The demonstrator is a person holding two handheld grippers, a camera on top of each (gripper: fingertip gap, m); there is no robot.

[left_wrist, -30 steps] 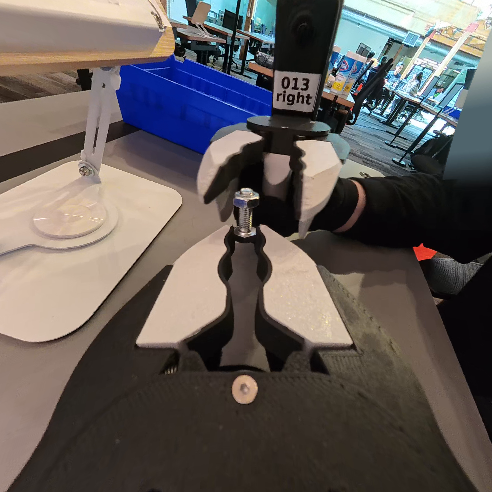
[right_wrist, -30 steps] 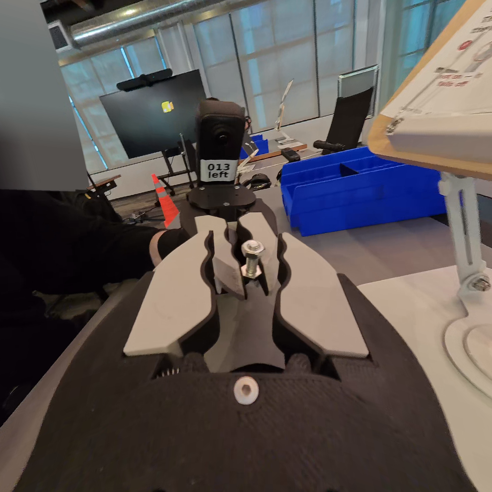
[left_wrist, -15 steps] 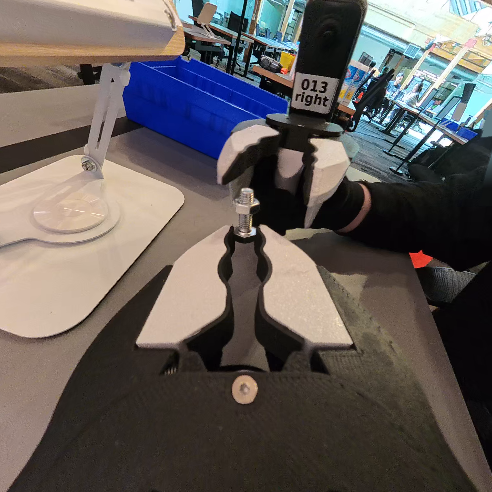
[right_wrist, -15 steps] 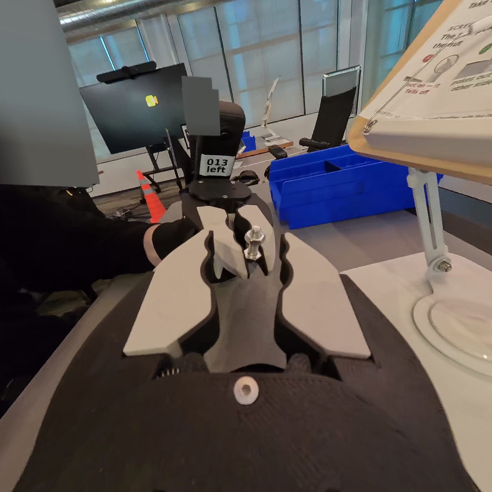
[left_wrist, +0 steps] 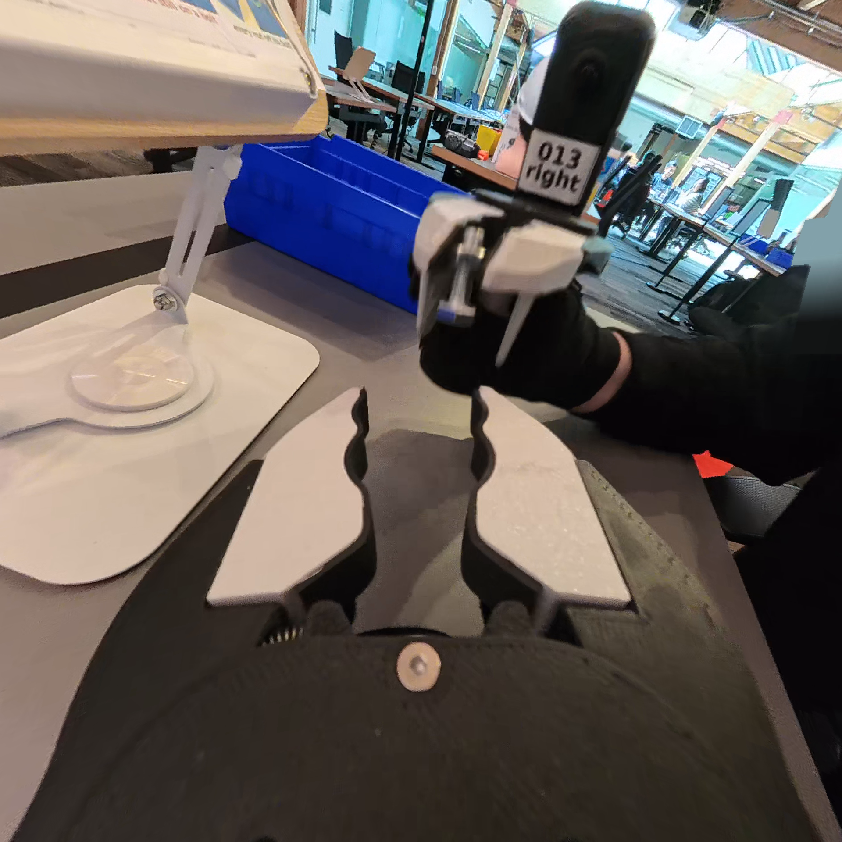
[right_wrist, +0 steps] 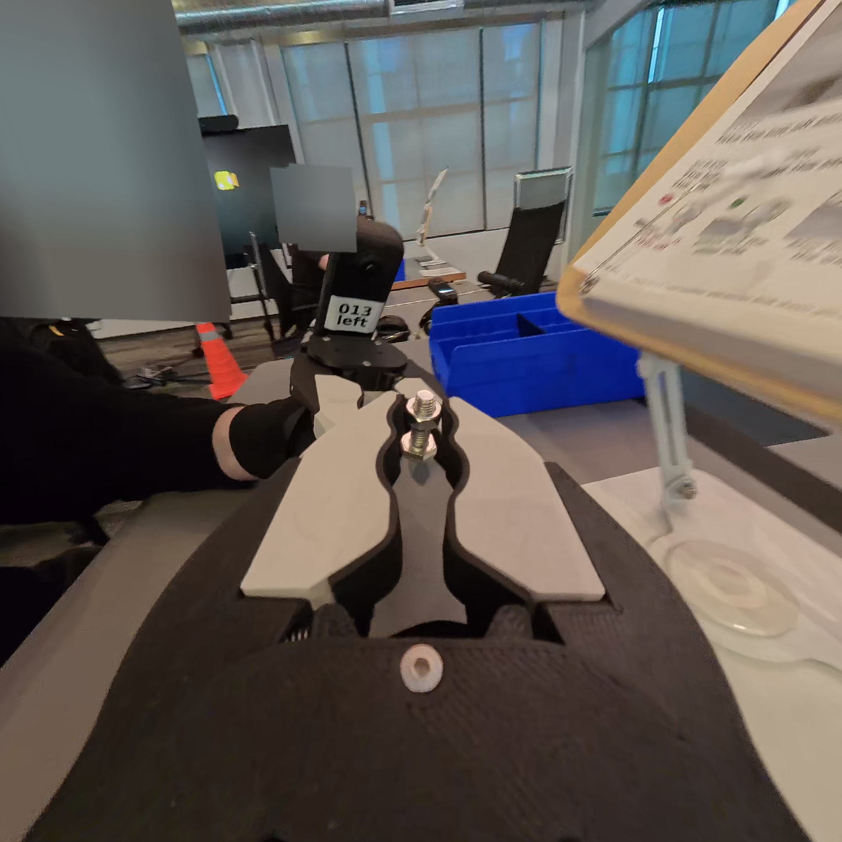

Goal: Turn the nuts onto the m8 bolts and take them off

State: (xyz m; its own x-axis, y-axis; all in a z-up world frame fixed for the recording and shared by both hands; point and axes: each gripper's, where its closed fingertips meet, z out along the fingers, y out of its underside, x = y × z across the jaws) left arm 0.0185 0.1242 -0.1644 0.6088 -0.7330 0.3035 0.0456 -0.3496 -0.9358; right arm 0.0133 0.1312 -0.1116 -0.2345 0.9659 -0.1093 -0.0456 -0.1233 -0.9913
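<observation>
Daylight pours in from the big windows point(right_wrist: 437, 136) at the far wall, bright and a little washed out. Soft shadows sit on the grey table point(left_wrist: 364, 319). The instruction board point(right_wrist: 729, 218) on the right is smeared with motion blur, and straight lines bow toward the picture edges.

A grey tabletop point(left_wrist: 373, 319) carries a blue bin point(right_wrist: 537, 355) and a white stand point(left_wrist: 136, 364) holding a tilted board. Tall windows point(right_wrist: 433, 136) fill the far wall under an exposed duct. A dark screen point(right_wrist: 246, 182) stands on the left, with an orange cone point(right_wrist: 218, 360) on the floor and a black chair point(right_wrist: 528, 246) nearby. Rows of desks point(left_wrist: 455, 114) stretch away in bright daylight.
</observation>
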